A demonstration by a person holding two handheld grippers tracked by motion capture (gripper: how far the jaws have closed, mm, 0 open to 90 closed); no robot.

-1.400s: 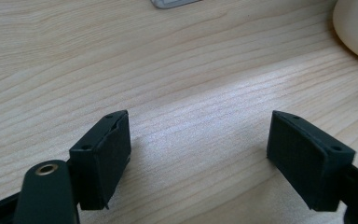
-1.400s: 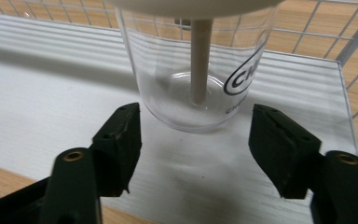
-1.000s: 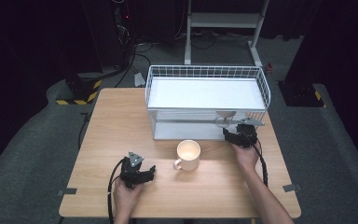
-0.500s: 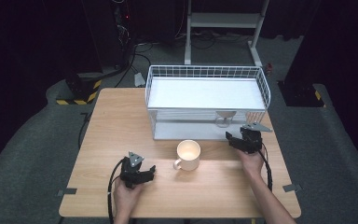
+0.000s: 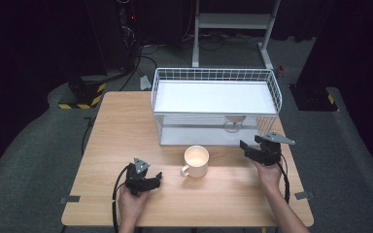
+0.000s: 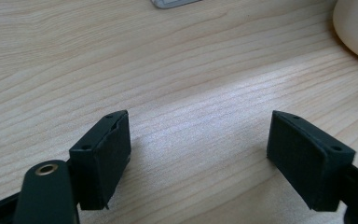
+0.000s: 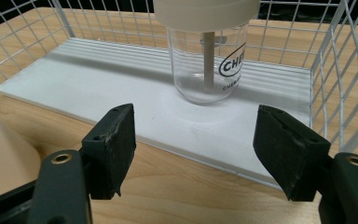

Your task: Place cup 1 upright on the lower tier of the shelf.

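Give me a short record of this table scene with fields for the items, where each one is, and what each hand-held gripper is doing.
surface: wooden table
rack: white wire rack, two tiers, at the table's far side
glass: clear glass with a pale lid, upright on the rack's lower tray
mug: cream mug, upright in front of the rack, handle toward the left
left hand-held gripper: open, empty, low over bare wood
right hand-held gripper: open, empty, facing the glass, apart from it

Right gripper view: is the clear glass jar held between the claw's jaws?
No, the clear glass jar stands on the white shelf beyond the open, empty right claw.
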